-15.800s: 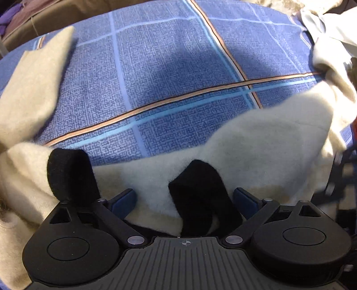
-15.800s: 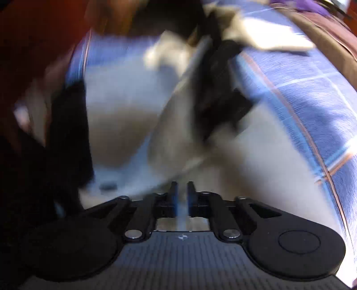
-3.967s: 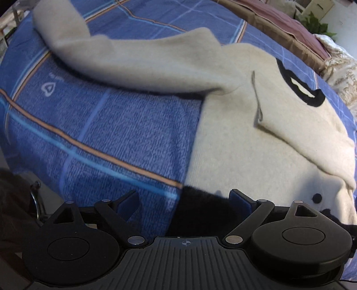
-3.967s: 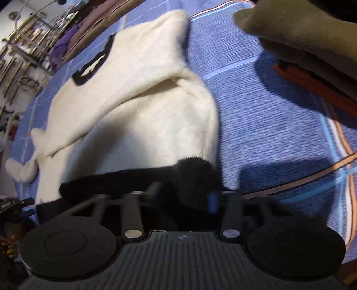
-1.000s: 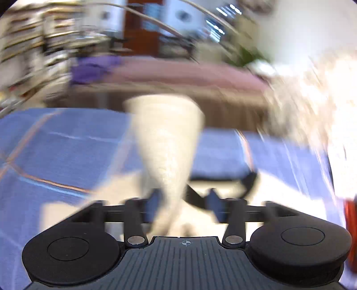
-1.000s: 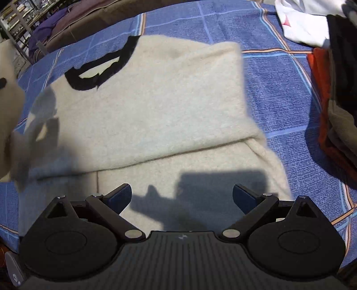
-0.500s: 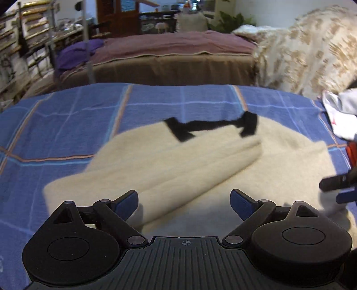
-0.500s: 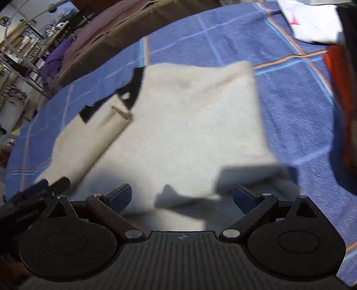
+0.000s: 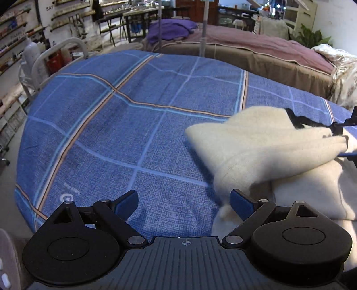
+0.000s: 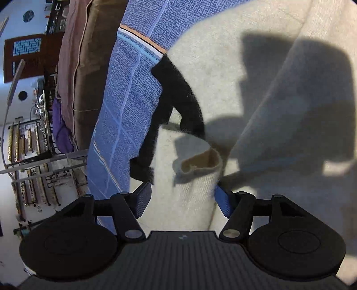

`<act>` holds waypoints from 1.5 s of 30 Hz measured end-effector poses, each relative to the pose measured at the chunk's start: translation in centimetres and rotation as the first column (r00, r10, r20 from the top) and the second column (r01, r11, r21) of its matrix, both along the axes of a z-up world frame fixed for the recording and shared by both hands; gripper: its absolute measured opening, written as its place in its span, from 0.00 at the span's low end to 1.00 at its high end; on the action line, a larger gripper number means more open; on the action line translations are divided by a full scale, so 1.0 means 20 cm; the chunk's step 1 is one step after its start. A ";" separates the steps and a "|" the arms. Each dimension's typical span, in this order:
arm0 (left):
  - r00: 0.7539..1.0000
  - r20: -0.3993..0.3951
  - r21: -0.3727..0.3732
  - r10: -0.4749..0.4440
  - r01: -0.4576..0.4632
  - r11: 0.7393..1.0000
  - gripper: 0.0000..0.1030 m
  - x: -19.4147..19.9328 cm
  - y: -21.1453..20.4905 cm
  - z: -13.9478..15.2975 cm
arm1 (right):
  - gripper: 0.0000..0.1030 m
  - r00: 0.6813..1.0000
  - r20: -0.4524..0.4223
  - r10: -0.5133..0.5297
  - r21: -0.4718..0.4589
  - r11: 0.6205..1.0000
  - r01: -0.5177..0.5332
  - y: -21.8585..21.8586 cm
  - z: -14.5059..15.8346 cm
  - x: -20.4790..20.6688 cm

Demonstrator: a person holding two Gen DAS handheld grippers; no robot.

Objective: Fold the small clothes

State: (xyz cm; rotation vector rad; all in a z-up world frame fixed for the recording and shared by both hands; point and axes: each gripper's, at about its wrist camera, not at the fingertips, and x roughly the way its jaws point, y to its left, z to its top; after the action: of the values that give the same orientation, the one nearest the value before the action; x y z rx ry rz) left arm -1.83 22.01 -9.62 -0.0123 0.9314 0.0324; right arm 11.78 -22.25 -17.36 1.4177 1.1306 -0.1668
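I'm seeing a cream sweater (image 9: 263,142) with a black neckline trim (image 10: 176,93) at mid-right, lying on a blue bedspread (image 9: 125,125) checked with pale blue and orange-white stripes. Upper right, a brown-and-mauve bed cover (image 9: 267,49); my gripper pads (image 9: 239,204) are blue on black.

Little can be read. In the left wrist view a wall sign (image 9: 51,8) at the upper left shows the letters "SAY". A white logo with small lettering on the blue bedspread (image 9: 69,196) is too small to read.

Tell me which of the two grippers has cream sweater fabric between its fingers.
The right gripper: the cream sweater's sleeve cuff lies between its fingers. The left gripper stands open over blue bedspread.
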 end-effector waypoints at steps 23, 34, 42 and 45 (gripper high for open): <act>0.969 -0.062 0.004 -0.241 0.242 0.970 1.00 0.18 -0.28 -0.11 | 0.13 0.867 0.362 0.343 -0.497 0.858 -0.132 -0.29 0.59 -0.30; 0.907 -0.174 0.160 -0.384 0.410 0.898 1.00 0.13 -0.54 -0.27 | 0.14 0.907 0.089 0.412 -0.511 0.801 -0.313 -0.25 0.18 -0.69; 0.986 -0.152 0.121 -0.063 0.082 0.989 1.00 0.26 -0.35 -0.32 | 0.37 0.926 -0.020 0.377 -0.597 0.739 -0.313 -0.31 0.22 -0.91; 0.985 -0.164 0.095 -0.053 0.069 0.993 1.00 0.25 -0.29 -0.34 | 0.55 0.918 -0.001 0.396 -0.670 0.681 -0.295 -0.30 0.30 -0.92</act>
State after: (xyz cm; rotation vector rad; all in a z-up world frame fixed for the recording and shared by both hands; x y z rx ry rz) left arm 3.20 16.13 -16.46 0.1138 1.0908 0.0233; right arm -6.68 -28.16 -11.26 0.5498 1.0514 -0.1662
